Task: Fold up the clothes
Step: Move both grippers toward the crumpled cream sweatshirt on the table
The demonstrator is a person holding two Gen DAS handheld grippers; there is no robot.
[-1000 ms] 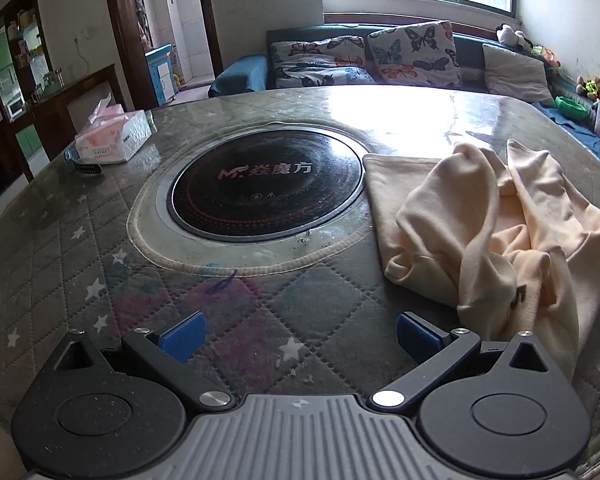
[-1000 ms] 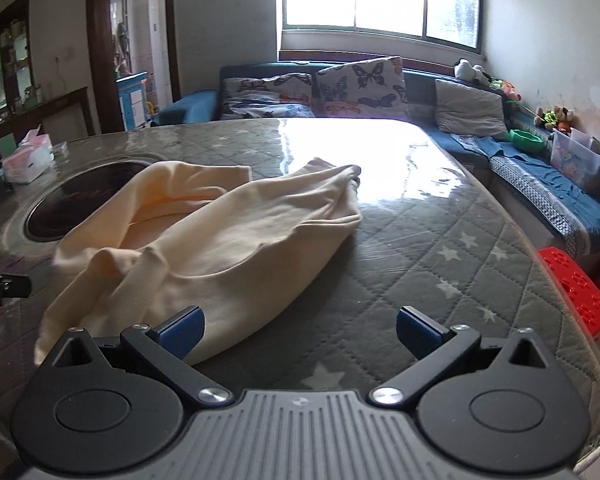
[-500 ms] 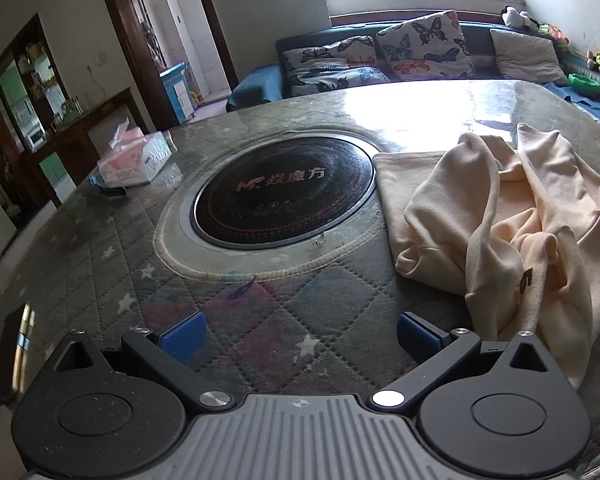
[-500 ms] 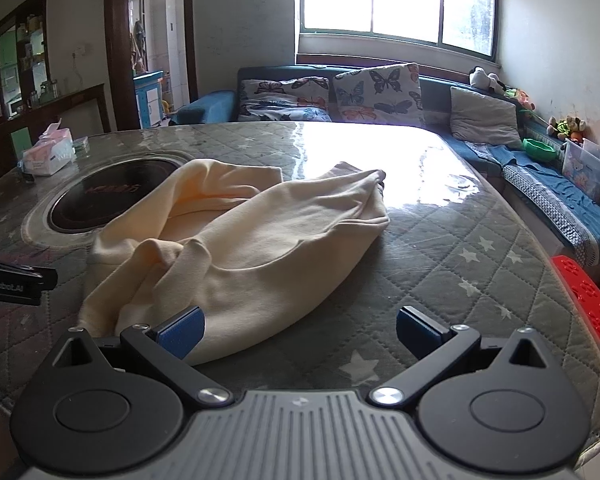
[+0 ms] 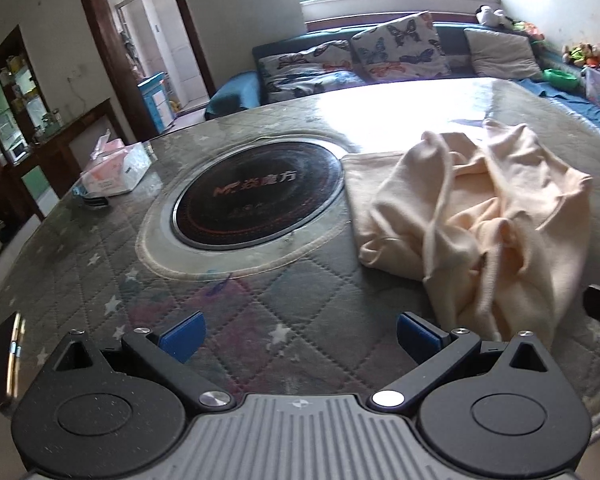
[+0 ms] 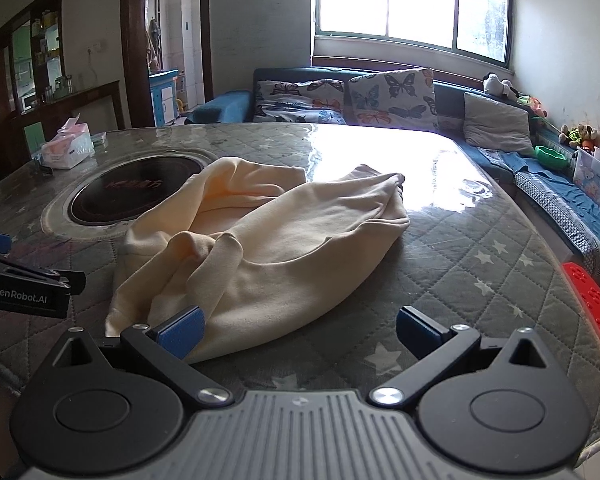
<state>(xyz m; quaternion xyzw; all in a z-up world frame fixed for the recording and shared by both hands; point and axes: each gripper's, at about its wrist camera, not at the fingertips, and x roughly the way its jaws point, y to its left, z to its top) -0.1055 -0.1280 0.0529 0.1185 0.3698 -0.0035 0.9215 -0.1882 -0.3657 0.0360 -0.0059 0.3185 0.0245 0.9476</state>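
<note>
Cream-coloured soft cotton garment [image 6: 260,248] lay crumpled in a loose heap on the round table with its grey star-quilted cover under clear glass [image 6: 480,280], just right of the round black induction hob [image 5: 256,200] set into the tabletop. One edge of the cloth lay flat just beside the hob's pale ring. The left gripper [image 5: 298,332] hovered over bare quilting near the table's front, blue-padded jaws spread wide, gripping nothing, the heap just off its right finger. The right gripper [image 6: 298,330] was wide apart too, empty, its left blue pad [image 6: 180,330] in front of the garment's near hem; contact couldn't be judged. A pink-and-white tissue pack [image 5: 114,170] sat well apart at the far left.
</note>
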